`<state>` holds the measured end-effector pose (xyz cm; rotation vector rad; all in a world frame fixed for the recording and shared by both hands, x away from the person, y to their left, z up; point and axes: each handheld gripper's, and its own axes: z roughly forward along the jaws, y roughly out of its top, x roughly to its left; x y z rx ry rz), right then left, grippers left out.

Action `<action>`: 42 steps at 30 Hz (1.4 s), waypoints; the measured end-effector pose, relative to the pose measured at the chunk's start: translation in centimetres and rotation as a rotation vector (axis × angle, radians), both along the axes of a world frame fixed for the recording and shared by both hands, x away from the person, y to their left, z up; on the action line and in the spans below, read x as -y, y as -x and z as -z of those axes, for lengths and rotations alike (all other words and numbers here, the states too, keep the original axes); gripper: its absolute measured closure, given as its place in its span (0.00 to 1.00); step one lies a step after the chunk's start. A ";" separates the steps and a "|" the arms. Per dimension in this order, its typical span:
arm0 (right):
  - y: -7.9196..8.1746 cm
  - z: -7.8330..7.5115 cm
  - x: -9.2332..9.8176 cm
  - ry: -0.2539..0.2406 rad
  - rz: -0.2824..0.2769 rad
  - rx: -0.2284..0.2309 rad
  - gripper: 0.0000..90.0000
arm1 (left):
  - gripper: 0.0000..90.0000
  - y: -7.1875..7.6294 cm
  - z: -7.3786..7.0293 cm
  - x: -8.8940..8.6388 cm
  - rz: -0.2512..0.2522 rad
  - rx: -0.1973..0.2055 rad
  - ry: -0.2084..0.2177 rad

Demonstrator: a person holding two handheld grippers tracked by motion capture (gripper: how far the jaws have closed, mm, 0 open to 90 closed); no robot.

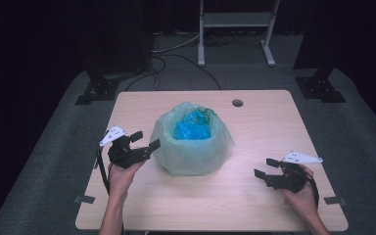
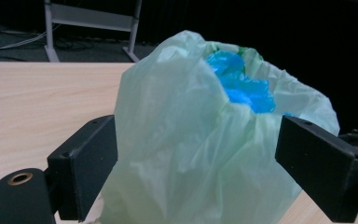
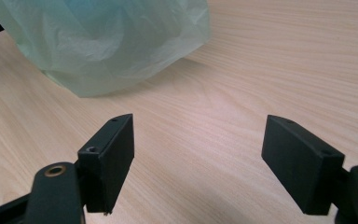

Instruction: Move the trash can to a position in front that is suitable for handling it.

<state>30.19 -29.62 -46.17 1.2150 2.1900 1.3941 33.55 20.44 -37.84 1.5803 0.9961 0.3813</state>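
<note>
The table (image 1: 254, 196) is seen as a pale wooden top. The green bag (image 1: 192, 147) is stood left of its centre, mouth open upward, with crumpled blue plastic (image 1: 192, 128) seen inside. The left gripper (image 1: 146, 142) is held at the bag's left side, jaws spread wide, the bag's wall between them in the left gripper view. The right gripper (image 1: 264, 167) is held well apart from the bag, to the right, jaws wide and empty.
</note>
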 end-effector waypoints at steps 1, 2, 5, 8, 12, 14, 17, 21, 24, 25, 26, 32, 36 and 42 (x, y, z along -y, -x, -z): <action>0.0 0.0 0.1 -0.001 0.003 0.007 0.27 | 0.13 -0.1 -0.3 0.2 0.000 0.001 0.000; 0.1 -0.1 0.2 -0.007 0.006 0.008 0.27 | 0.13 -0.4 -0.6 0.5 0.001 0.002 -0.002; 0.2 -0.2 0.4 -0.016 0.011 0.017 0.27 | 0.14 -1.0 -1.2 1.2 0.000 -0.003 -0.019; 0.2 -0.2 0.5 -0.021 0.017 0.018 0.27 | 0.17 -1.6 -1.6 2.0 -0.004 -0.018 -0.038; 0.3 -0.1 0.6 -0.021 0.016 0.019 0.27 | 0.23 -2.2 -2.0 2.7 -0.022 -0.038 -0.060; 0.3 -0.1 0.5 -0.022 0.015 0.020 0.27 | 0.25 -2.6 -2.1 3.0 -0.036 -0.067 -0.084; 0.4 -0.1 0.3 -0.008 0.009 0.027 0.27 | 0.27 -3.0 -2.1 3.6 -0.045 -0.083 -0.120; 0.4 -0.1 -0.1 0.003 0.000 0.029 0.27 | 0.35 -3.7 -2.0 4.0 -0.058 -0.102 -0.140; 0.4 0.0 -0.2 0.004 -0.003 0.028 0.27 | 0.45 -4.0 -1.9 4.1 -0.061 -0.110 -0.128; 0.4 0.0 -0.2 0.005 -0.004 0.026 0.27 | 0.49 -4.0 -1.9 4.2 -0.061 -0.110 -0.131; 0.4 0.0 -0.3 0.006 -0.005 0.026 0.27 | 0.53 -4.1 -1.8 4.2 -0.058 -0.105 -0.132; 0.5 -0.2 -0.4 0.002 -0.007 0.031 0.27 | 0.78 -4.1 -1.9 4.8 -0.063 -0.065 -0.152; 0.5 -0.3 -0.4 -0.003 -0.008 0.034 0.28 | 0.89 -4.0 -2.2 5.0 -0.083 -0.035 -0.173; 0.3 -0.5 -0.6 0.009 -0.003 0.028 0.28 | 0.99 -3.7 -2.8 5.0 -0.116 0.009 -0.182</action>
